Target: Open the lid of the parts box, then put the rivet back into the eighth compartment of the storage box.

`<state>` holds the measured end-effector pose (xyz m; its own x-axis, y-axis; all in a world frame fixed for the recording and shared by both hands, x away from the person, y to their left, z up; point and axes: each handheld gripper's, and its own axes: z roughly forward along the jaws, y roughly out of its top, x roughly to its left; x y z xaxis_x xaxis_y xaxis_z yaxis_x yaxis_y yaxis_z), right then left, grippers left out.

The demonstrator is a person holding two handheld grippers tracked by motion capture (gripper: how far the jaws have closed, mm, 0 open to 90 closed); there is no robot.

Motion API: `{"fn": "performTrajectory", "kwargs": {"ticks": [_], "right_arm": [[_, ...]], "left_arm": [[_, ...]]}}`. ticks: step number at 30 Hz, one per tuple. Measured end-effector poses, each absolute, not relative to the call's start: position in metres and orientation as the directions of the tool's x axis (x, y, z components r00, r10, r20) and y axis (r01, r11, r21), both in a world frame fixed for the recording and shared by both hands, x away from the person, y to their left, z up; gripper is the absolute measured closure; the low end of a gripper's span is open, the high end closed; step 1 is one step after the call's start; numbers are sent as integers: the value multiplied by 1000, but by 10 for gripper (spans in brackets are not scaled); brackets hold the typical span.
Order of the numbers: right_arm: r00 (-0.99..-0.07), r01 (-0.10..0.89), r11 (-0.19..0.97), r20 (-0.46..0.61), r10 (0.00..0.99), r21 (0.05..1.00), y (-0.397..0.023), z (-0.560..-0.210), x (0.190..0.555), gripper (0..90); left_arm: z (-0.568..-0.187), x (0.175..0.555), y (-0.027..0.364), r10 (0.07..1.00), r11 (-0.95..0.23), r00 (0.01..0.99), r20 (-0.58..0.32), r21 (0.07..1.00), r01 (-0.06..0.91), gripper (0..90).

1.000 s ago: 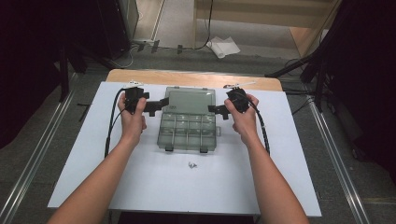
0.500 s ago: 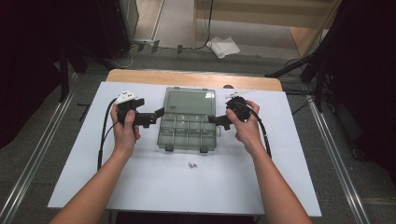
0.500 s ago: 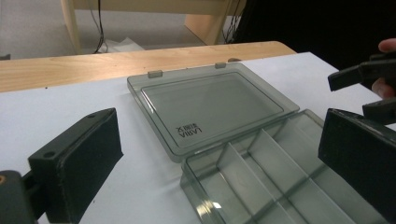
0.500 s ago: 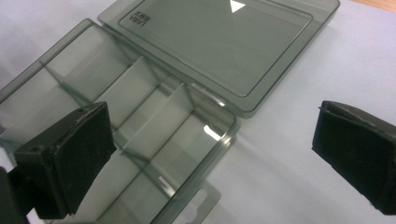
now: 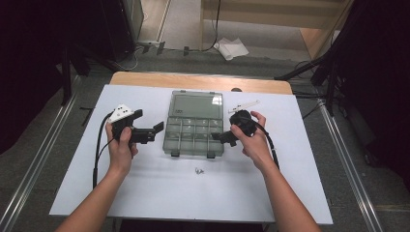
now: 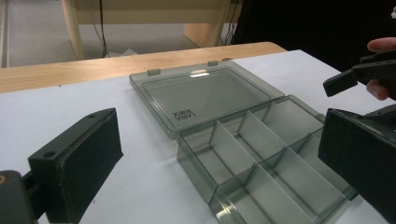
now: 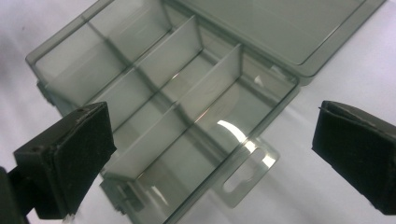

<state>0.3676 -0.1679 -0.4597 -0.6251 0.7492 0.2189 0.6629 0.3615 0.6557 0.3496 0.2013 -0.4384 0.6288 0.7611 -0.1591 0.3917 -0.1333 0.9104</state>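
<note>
Black pads stand wide apart on your left gripper (image 5: 153,129), holding nothing, just off the left side of the smoky clear organizer box (image 5: 194,136); in the left gripper view its right-hand pad is cut off by the frame edge. Your right gripper (image 7: 212,154) is likewise spread and empty, at the box's right side beside the hanging tab (image 7: 246,168), though from above your hand (image 5: 252,137) hides most of it. The box sits mid-table on the white table top (image 5: 159,193), its lid (image 5: 197,104) folded back flat; the lid's printed label is too small to read. Near the front edge lies a tiny metal bit (image 5: 198,170), too small to identify.
</note>
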Motion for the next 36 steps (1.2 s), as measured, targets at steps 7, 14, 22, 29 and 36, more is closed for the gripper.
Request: {"fn": "performTrajectory", "kwargs": {"ticks": [7, 14, 22, 29, 36], "right_arm": [[-657, 646, 407, 199, 727, 646, -160, -452, 354, 0], [-684, 638, 465, 174, 709, 614, -152, -452, 343, 0], [-709, 623, 498, 167, 685, 603, -148, -451, 333, 0], [-734, 608, 533, 161, 659, 589, -141, -449, 325, 0], [-755, 595, 565, 157, 636, 571, -132, -449, 317, 0]], "left_arm": [[-440, 333, 210, 769, -134, 623, -140, 919, 371, 0], [-445, 313, 212, 768, -153, 630, -112, 924, 351, 0], [-452, 292, 220, 778, -156, 621, -95, 928, 338, 0], [-454, 271, 234, 780, -133, 620, -85, 946, 297, 0], [-458, 256, 245, 787, -136, 612, -75, 947, 291, 0]]}}
